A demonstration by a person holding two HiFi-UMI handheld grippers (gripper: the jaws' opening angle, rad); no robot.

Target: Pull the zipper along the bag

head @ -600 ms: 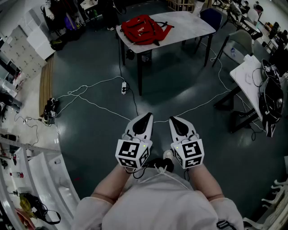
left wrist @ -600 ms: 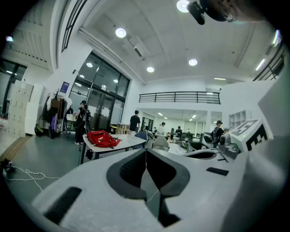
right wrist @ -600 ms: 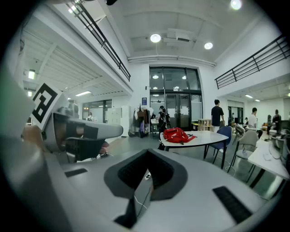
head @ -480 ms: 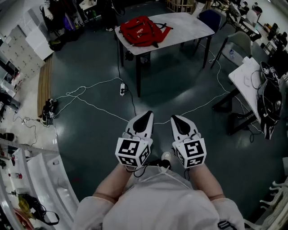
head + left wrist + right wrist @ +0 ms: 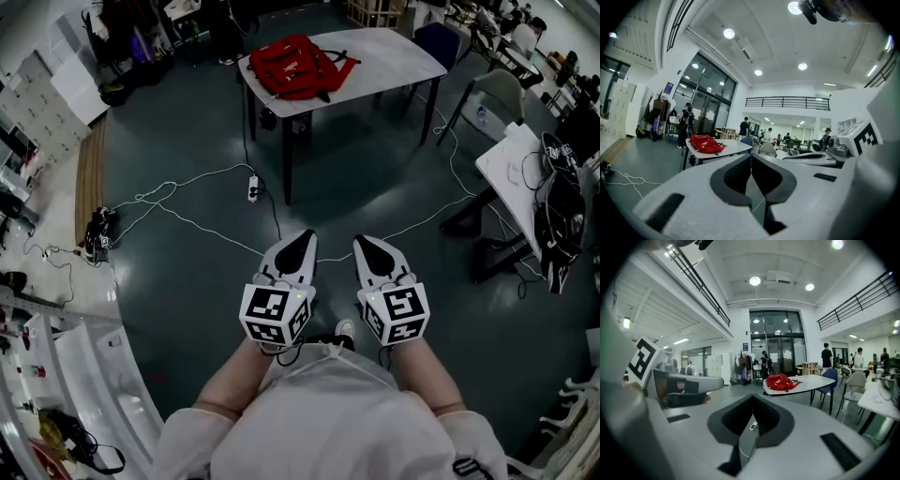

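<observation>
Over the preceding half second almost nothing was altered. The left tool (image 5: 302,246) and the right tool (image 5: 368,249) were kept side by side in front of the person's torso, close to level and aimed out over the dark floor (image 5: 187,281). Only a slight drift was noted in the head view's framing. In each gripper view the jaws were seen closed tip to tip with nothing gripped; only the floor and a length of white cable (image 5: 211,225) were visible through the opening behind the tips. From this it was judged that the task had not yet been started: no contact with the bag had been made, and an approach across the open floor was still required before any zipper could be engaged. The red backpack (image 5: 300,64) was located well apart from both tools, on a white tabletop (image 5: 398,52) at the far side of the floor. It lay flat near the left end of that tabletop. Its body was seen as rumpled red fabric with dark trim, and its straps were spread toward the middle of the tabletop. The zipper could not be made out at this range, so neither the slider's position nor the extent to which the bag was closed could be determined.
</observation>
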